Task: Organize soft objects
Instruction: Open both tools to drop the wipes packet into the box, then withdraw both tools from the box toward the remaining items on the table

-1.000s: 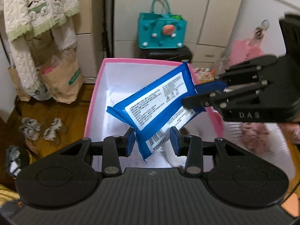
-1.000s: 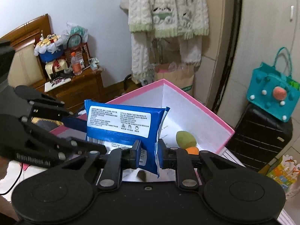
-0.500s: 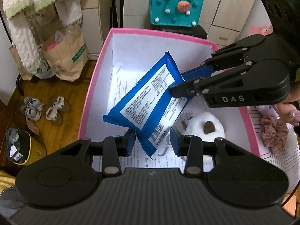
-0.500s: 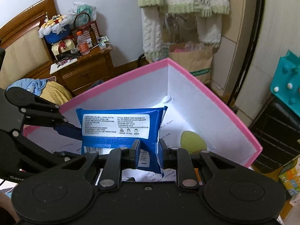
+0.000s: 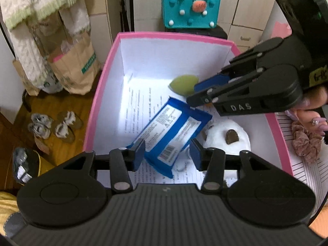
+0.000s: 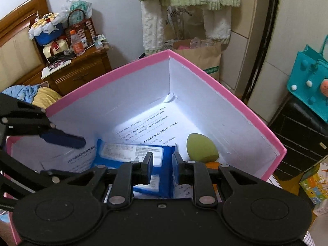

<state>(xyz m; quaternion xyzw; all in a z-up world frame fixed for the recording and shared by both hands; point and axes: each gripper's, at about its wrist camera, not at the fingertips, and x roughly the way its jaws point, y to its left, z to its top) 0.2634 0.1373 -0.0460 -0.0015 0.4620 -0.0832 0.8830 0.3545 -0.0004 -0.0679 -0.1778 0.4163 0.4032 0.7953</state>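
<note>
1. Blue pack of wipes point(image 5: 170, 131) is inside the pink box point(image 5: 98, 102), low over the printed paper point(image 5: 137, 106) that lines the bottom. It is roughly mid-floor, with one long edge up against the white plush toy point(image 5: 227, 139).
2. Left gripper point(image 5: 167, 153): the jaws are opening. The barcode end of the pack sits between the pads, but there is a clear gap on both sides, so this side has no grip.
3. Right gripper point(image 6: 163, 170): the jaws are pressed nearly together, and they look to be nipping the far end seam of the pack. The contact itself is hard to see.
4. Progress: the pack is as good as placed, with only the right-side release left to do. A green sponge point(image 5: 183, 84), the plush toy and something orange point(image 6: 211, 165) are already in the box.
5. Left to do: a brown scrunchie point(image 5: 305, 143) lies outside the box on lined paper just beside the right wall, so it is probably next. I cannot tell whether more soft things wait out of view.
6. Orientation: the pack lies label side up. In the left wrist view its long axis runs diagonally, with the barcode end near the left gripper and the other end toward the right gripper and the sponge. The far end looks slightly raised, so the pack is not fully flat.
</note>
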